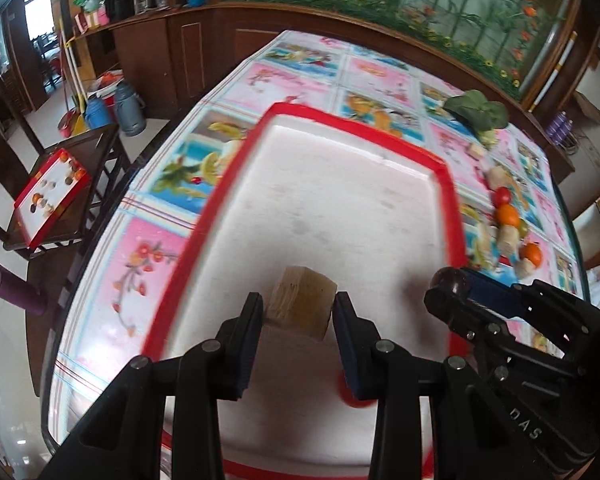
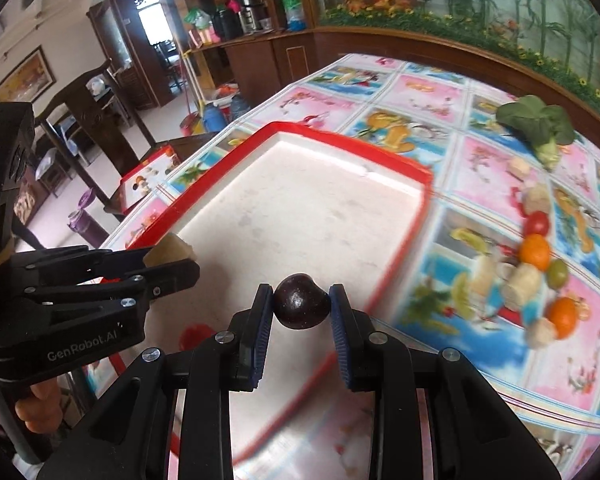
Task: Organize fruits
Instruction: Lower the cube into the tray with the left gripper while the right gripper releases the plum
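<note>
Dark wooden cabinets and a long glass-fronted panel with a bamboo and flower scene back a table (image 1: 300, 76) covered in a glossy cloth printed with pink and blue fruit pictures. On it sits a white rectangular tray with a red rim (image 1: 236, 168), its floor bare.

Over the tray's near end, the left gripper (image 1: 298, 312) is clamped on a tan, blocky chunk of fruit (image 1: 302, 304), pressed between both pads. Just to its right, the right gripper (image 2: 302, 300) is clenched on a dark purple, round, glossy fruit (image 2: 302, 306), held above the tray's near right part.

Right of the tray, on the cloth, lies a loose row of fruits (image 2: 536, 256): red, orange, green and pale pieces. Farther back lies a green leafy vegetable (image 2: 536, 120).
</note>
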Motion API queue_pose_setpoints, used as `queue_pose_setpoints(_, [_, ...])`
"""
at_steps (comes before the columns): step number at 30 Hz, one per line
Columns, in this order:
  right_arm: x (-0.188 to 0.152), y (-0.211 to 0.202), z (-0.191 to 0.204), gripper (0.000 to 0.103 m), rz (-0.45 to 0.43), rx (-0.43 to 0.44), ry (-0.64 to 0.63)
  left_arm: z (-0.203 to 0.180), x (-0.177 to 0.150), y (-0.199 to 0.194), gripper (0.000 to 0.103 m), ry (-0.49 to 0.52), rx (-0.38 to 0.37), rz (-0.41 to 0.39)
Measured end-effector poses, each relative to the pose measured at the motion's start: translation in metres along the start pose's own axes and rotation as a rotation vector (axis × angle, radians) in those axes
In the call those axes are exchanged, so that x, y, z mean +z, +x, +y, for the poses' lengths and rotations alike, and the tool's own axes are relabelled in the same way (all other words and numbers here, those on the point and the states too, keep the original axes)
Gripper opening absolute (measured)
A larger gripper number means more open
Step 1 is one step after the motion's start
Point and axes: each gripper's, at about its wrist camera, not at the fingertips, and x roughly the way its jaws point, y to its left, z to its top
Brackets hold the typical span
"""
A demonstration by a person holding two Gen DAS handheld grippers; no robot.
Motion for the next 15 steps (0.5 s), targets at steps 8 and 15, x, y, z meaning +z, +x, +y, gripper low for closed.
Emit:
queue_pose_setpoints(8, [0.003,0.031,0.021,0.028,0.058,0.011,-0.027,0.011,0.001,0.018,0.039,-0.005,0.016,0.030])
queue_pose_setpoints(15, [0.002,0.045,0.024,0.028,0.090,0.005,-0.025,0.016,-0.003,0.027,0.039,-0.009,0.032,0.047])
